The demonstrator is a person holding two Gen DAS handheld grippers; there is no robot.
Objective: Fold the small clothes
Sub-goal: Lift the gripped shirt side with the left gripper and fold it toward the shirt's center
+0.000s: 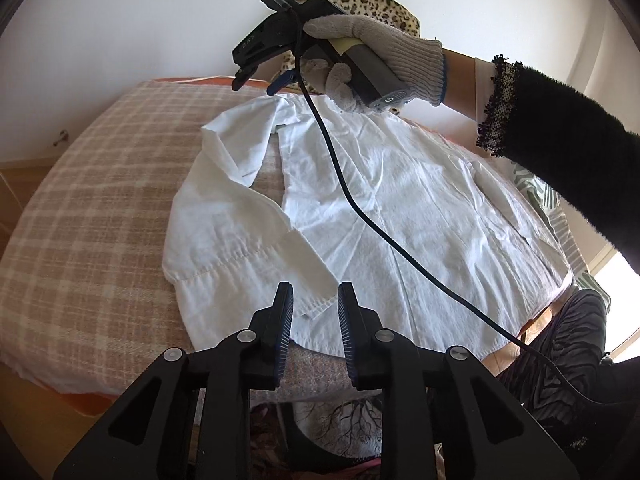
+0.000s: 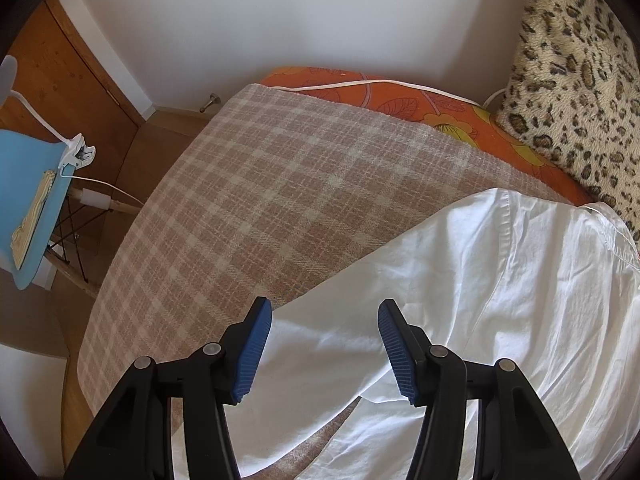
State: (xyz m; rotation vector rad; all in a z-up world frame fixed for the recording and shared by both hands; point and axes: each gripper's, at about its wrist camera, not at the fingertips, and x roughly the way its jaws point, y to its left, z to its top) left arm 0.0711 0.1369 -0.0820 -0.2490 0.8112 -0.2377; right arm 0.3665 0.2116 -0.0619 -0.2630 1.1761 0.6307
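Left wrist view. A white shirt (image 1: 400, 216) is being shown spread flat on a plaid blanket (image 1: 88, 216) over the bed, filling the centre and right of the frame. One sleeve (image 1: 224, 208) is lying folded inward at centre left, its cuff end reaching the lower middle. The left gripper (image 1: 315, 320) is being held low at the bottom centre, just over that cuff hem; its jaws are standing narrowly apart, nothing between them. The right gripper (image 1: 258, 80) is being carried in a gloved hand (image 1: 360, 52) at the upper middle, above the collar end of the shirt. From here its jaws are being seen edge-on, and their gap cannot be told. Its black cable (image 1: 360, 208) is trailing across the shirt body.

Right wrist view. The right gripper (image 2: 324, 350) is being shown at the bottom centre with jaws standing wide, empty, over the sleeve (image 2: 320, 344) where its edge meets the blanket (image 2: 248, 200). A leopard-print cushion (image 2: 572, 80) is sitting at the upper right, an orange sheet (image 2: 400, 96) beneath it.

Judgement on the step: the sleeve side is apparently being readied for folding over the body. A clean fold is being favoured if both layers at shoulder and hem are pinched together, lifted level, and laid down along a straight line. The cable is probably best being kept clear, lest it be folded in.
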